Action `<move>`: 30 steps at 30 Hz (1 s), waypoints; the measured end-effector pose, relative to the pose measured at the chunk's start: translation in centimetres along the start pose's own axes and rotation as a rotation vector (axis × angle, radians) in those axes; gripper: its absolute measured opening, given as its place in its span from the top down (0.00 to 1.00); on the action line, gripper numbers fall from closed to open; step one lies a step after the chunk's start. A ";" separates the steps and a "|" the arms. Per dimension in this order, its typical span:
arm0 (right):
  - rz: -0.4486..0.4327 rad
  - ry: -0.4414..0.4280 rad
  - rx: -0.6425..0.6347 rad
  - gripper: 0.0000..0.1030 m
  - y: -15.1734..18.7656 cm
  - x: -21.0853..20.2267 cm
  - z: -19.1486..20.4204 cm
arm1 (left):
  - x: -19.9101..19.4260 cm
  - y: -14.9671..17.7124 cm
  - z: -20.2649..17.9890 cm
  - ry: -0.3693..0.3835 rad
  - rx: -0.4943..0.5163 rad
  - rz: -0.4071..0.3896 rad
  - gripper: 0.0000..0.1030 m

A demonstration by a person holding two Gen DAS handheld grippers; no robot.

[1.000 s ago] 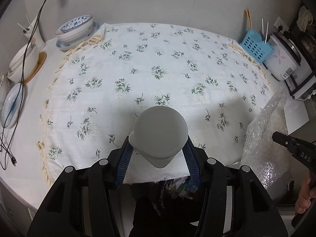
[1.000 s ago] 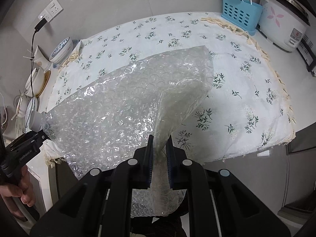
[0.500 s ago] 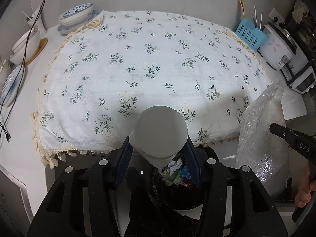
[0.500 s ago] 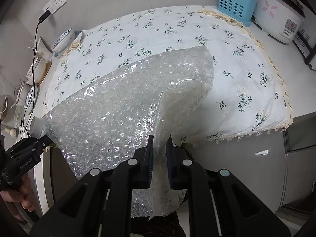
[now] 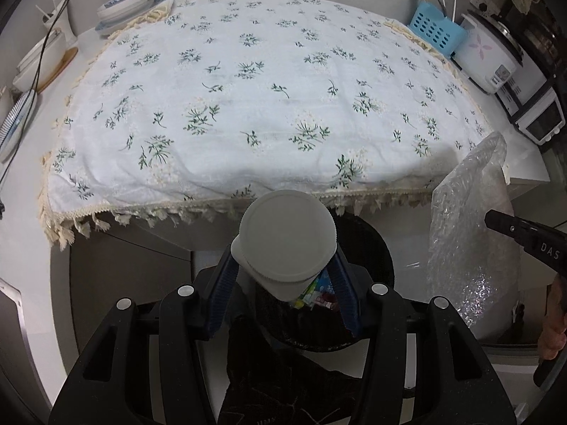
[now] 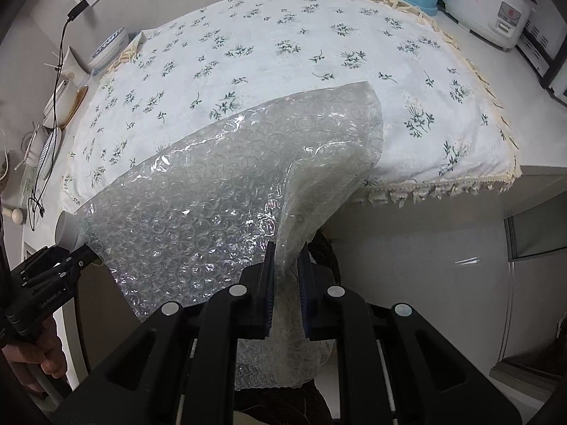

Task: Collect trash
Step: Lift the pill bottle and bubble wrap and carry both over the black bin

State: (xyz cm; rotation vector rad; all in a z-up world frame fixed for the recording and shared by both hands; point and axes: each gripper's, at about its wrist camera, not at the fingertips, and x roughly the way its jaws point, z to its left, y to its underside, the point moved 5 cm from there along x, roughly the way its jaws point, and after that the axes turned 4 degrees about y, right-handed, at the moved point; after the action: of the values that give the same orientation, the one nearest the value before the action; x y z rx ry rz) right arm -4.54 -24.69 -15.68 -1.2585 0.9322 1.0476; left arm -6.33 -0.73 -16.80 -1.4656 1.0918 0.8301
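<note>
1. The left claw [image 5: 283, 276] is gripping a pale grey, round plastic cup [image 5: 285, 244] between its blue ribbed fingers [image 5: 222, 290]; the cup's flat base is facing the camera.
2. The cup is hanging past the fringed edge of the surface, directly above a round black trash bin [image 5: 368, 248] standing on the floor in front of the surface.
3. Colourful wrappers [image 5: 317, 292] are lying inside the bin, showing just under the cup.
4. The right claw [image 6: 286, 276] is pinching a sheet of clear bubble wrap [image 6: 212, 205], its jaws nearly together on the bunched plastic.
5. The bubble wrap is fanning out from the claw, its far edge covering part of the white floral tablecloth [image 6: 283, 53] in this view, the rest hanging off the surface's front edge.
6. In the left wrist view the bubble wrap [image 5: 467, 233] is hanging just to the right of the bin.
7. White letters reading "DAS" are showing on the black body of the right gripper in the left wrist view; faint writing on the left gripper's body in the right wrist view is too blurred to read.
8. At the surface's far right corner a blue perforated plastic utensil holder [image 5: 436, 32] is standing beside a white rice cooker [image 5: 492, 60] bearing a pink flower print.
9. A blue-and-white patterned bowl [image 5: 127, 0] is sitting at the far left corner.
</note>
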 end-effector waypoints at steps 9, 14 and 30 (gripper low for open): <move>0.045 0.031 0.003 0.89 4.1 3.0 -2.5 | 3.5 4.1 -1.4 0.015 0.002 0.033 0.51; 0.078 0.043 0.013 0.89 6.2 5.2 -3.9 | 5.8 5.5 -2.1 0.032 -0.002 0.047 0.51; 0.110 0.107 0.113 0.89 8.8 8.4 -6.4 | 11.1 6.5 -3.8 0.025 0.023 0.068 0.50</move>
State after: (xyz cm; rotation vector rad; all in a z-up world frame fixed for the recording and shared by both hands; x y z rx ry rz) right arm -10.55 -30.16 -26.77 -1.1896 1.1382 1.0053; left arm -8.90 -6.63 -28.60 -1.4299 1.1713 0.8462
